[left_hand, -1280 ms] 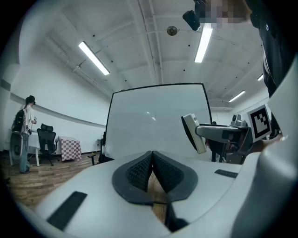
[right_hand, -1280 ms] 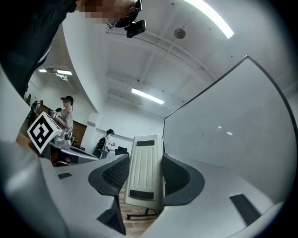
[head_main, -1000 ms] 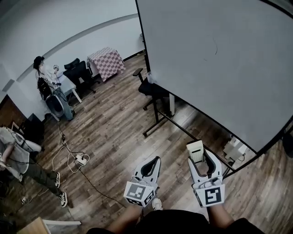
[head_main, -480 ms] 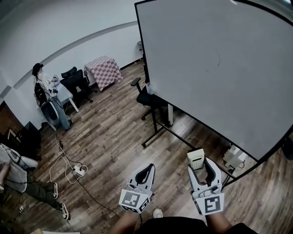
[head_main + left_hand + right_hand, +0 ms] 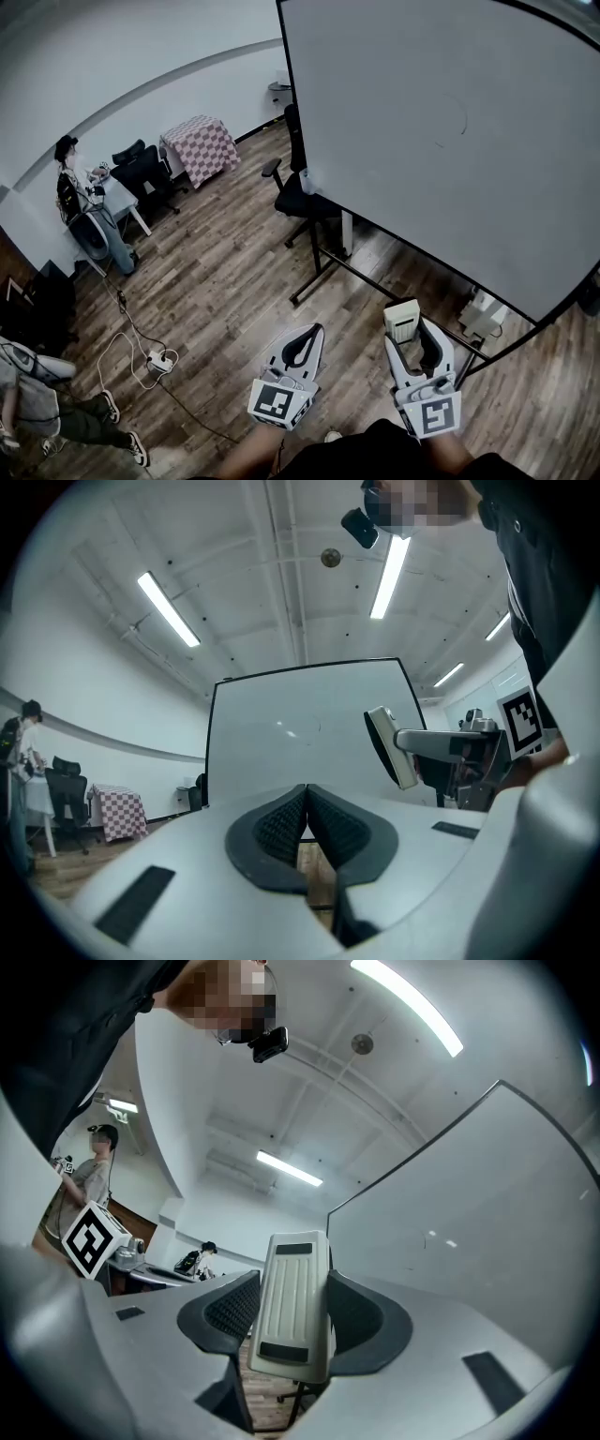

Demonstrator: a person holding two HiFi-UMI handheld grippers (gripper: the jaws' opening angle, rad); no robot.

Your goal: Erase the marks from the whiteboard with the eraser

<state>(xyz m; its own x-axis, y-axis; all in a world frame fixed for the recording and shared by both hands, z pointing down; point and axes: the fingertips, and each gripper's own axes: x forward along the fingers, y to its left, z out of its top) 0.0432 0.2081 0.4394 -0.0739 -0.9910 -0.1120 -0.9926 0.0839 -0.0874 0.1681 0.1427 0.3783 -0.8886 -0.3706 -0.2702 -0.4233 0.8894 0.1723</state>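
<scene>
A large whiteboard on a black stand fills the upper right of the head view, with a faint curved pen mark on it. My right gripper is shut on a cream ribbed eraser, held below the board's lower edge. In the right gripper view the eraser stands upright between the black pads, the whiteboard to its right. My left gripper hangs beside it, shut with nothing in it. The left gripper view shows the whiteboard straight ahead and the eraser at right.
A black office chair stands at the board's left foot. Farther left are a checkered-cloth table, more chairs and a person at a desk. A power strip and cable lie on the wooden floor. Another person's legs show at bottom left.
The view has shifted so the whiteboard sits slightly nearer and its pen mark lower right. Both grippers keep their hold and places; the eraser stays clamped.
</scene>
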